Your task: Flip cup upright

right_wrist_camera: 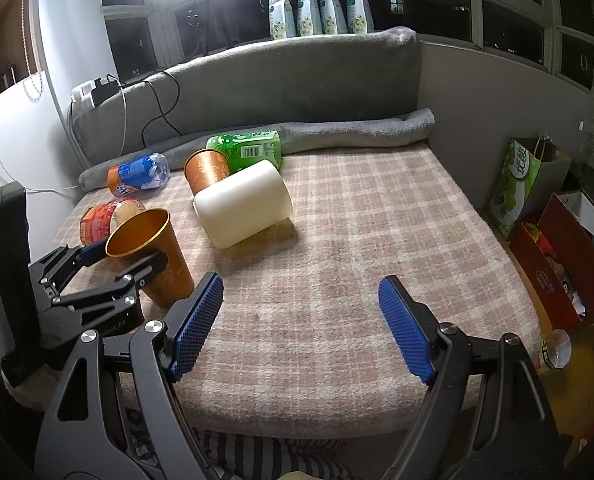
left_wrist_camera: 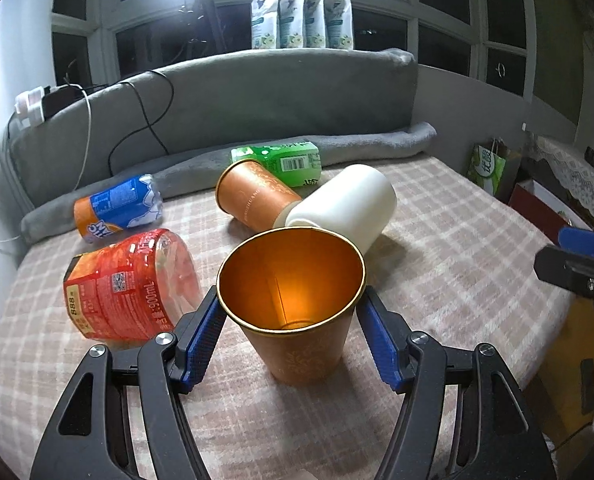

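An orange paper cup (left_wrist_camera: 297,312) stands upright on the plaid blanket, mouth up; it also shows in the right wrist view (right_wrist_camera: 157,256). My left gripper (left_wrist_camera: 291,312) is around it just below the rim, pads at both sides with thin gaps, so open. A second orange cup (left_wrist_camera: 253,196) lies on its side behind it, beside a white cup (left_wrist_camera: 349,208) also on its side. My right gripper (right_wrist_camera: 301,320) is open and empty over the blanket's near right part.
A red-labelled bottle (left_wrist_camera: 125,288), an orange-and-blue bottle (left_wrist_camera: 117,208) and a green bottle (left_wrist_camera: 285,160) lie on the blanket (right_wrist_camera: 357,240). A grey cushion (left_wrist_camera: 257,92) backs it. Bags and boxes (right_wrist_camera: 545,248) stand off the right edge.
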{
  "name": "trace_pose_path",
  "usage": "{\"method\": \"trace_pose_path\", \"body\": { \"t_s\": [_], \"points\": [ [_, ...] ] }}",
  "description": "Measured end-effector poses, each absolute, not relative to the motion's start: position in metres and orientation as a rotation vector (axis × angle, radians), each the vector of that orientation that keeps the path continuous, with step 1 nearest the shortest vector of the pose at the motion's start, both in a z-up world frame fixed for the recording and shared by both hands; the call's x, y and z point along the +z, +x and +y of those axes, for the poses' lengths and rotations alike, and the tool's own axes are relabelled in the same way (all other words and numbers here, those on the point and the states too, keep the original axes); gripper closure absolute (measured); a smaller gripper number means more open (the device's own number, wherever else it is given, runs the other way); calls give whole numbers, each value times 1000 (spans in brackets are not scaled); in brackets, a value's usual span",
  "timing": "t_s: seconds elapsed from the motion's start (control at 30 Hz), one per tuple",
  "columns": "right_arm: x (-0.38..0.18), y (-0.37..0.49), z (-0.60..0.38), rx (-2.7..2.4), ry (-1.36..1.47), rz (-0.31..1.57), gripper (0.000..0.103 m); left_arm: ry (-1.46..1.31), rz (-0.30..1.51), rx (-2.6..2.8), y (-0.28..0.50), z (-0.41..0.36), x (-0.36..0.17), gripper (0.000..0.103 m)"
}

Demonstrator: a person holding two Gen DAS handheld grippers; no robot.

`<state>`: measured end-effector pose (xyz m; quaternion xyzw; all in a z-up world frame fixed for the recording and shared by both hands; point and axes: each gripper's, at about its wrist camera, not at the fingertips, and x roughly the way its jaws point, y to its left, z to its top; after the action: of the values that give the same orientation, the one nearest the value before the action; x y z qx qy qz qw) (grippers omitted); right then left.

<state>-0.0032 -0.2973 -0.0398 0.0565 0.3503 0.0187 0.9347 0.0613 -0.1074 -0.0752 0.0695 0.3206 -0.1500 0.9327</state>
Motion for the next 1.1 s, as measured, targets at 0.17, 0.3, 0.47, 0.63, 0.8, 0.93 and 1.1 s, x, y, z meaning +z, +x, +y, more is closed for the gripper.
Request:
{"method": "trace_pose_path", "body": {
  "t_s": [0.17, 0.3, 0.47, 0.63, 0.8, 0.93, 1.1],
  "points": [
    [-37, -4, -295, 41, 111, 713, 20, 124, 683, -330, 59, -106, -79, 37],
    [-38, -4, -295, 41, 111, 713, 20, 106, 700, -349, 57, -104, -81, 36],
    [-37, -4, -295, 44, 110, 712, 20, 74, 720, -371, 57, -100, -82, 30],
    [-36, -3, -292, 46, 108, 708, 20, 49, 748, -388, 59, -96, -85, 28],
    [-35, -2, -288, 46, 96, 694, 20, 31, 759, -399, 56, -91, -84, 25],
    [-31, -3, -284, 46, 82, 657, 20, 21, 747, -402, 45, -81, -79, 25],
    [-23, -7, -277, 24, 55, 586, 20, -7, 663, -349, 23, -59, -60, 25]
  ]
}}
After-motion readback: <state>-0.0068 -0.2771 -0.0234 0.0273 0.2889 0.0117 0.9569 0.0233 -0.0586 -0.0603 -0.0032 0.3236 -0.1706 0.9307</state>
